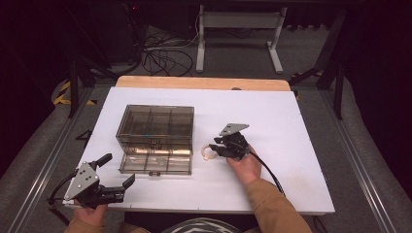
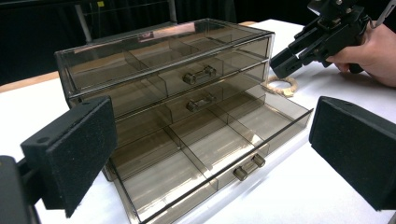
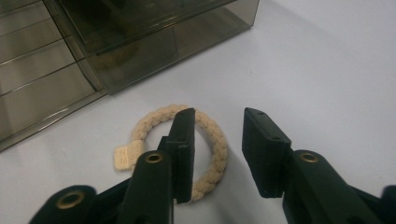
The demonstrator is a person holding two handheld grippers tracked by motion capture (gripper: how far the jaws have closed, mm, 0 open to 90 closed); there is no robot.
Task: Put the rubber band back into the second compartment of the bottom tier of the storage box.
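Note:
A smoky clear drawer box stands on the white table, its bottom drawer pulled out toward me and empty. A beige braided ring with a small tag lies flat just right of the box. My right gripper hovers low over it. In the right gripper view the ring has its right side between the jaws of the right gripper: one jaw stands inside the loop, the other outside, with a gap left. My left gripper rests open at the front left corner, aimed at the drawers.
The white table top has bare room to the right and behind the box. Its front edge runs just below my hands. The right gripper's cable trails back along my sleeve. Cables and a stand's legs lie on the floor beyond the table.

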